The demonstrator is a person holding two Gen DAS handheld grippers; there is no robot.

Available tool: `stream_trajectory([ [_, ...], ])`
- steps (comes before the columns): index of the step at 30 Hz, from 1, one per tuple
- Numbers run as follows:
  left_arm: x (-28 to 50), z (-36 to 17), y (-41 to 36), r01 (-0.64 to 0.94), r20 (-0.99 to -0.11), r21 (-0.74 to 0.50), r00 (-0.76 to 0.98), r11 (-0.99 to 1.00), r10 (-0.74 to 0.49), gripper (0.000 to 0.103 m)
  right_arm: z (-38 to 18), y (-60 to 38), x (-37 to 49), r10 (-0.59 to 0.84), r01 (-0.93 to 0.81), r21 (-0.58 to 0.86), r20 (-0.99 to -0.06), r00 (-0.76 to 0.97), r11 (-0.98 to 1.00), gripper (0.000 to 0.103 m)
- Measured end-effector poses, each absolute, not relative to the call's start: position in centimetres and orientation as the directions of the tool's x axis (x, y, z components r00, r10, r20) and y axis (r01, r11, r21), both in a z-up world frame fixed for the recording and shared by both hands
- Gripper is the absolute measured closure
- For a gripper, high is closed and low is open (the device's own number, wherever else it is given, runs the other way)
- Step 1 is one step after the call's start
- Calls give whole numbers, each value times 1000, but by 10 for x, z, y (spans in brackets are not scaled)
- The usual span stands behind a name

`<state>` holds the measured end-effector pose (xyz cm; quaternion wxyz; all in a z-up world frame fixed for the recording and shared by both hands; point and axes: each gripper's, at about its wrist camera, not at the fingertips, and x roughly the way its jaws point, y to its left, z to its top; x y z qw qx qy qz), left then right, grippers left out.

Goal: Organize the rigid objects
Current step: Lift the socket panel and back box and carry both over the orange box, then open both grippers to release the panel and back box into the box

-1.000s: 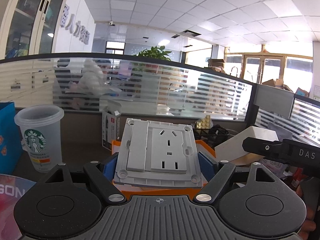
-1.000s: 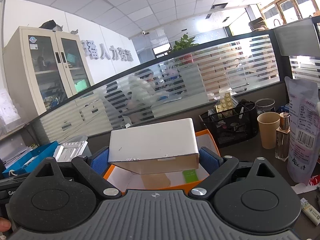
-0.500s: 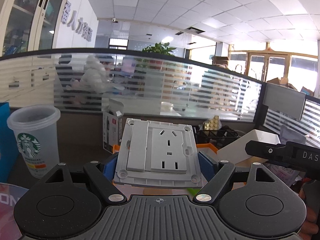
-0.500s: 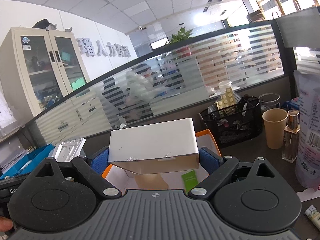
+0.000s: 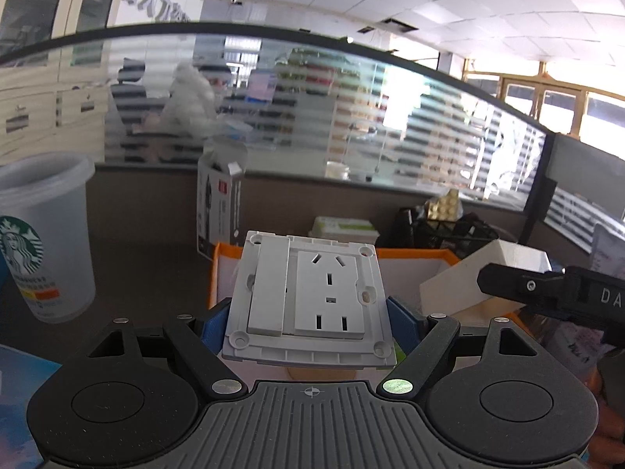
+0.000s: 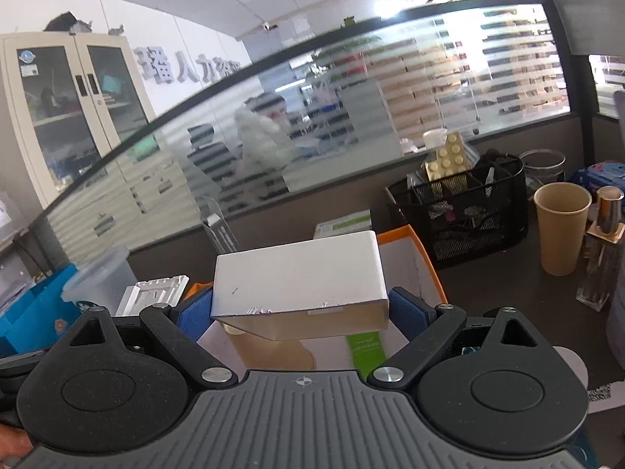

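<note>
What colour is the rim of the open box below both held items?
Orange rim, white inside; clearest in the right wrist view.

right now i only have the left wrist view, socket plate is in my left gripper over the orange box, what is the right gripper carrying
Observer: The right gripper is shut on a white rectangular box, held over the orange-rimmed box.
Operator: anything standing on the desk right of that box
Observer: A brown paper cup stands upright beside the black mesh organizer.
Operator: and past the cup
Observer: A glass bottle with a metallic cap stands just right of the cup.
Operator: whats in the orange box under the white one
Observer: A green strip lies on its floor; your socket plate hides that spot.
</note>
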<state>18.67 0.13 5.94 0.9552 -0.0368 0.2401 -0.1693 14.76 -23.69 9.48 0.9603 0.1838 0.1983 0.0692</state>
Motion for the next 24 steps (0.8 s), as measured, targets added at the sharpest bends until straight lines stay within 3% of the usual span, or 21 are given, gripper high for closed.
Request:
stream_trajectory([
  [17,208,26,-14,330,-513,-149,780,932,-358,21,63,-231,186,212,-44,352,-455,865,935,13],
  [24,209,21,-23,337,-523,-97,784,937,-336,21,58,-224,194,160,-26,268,-490,857,963,14],
])
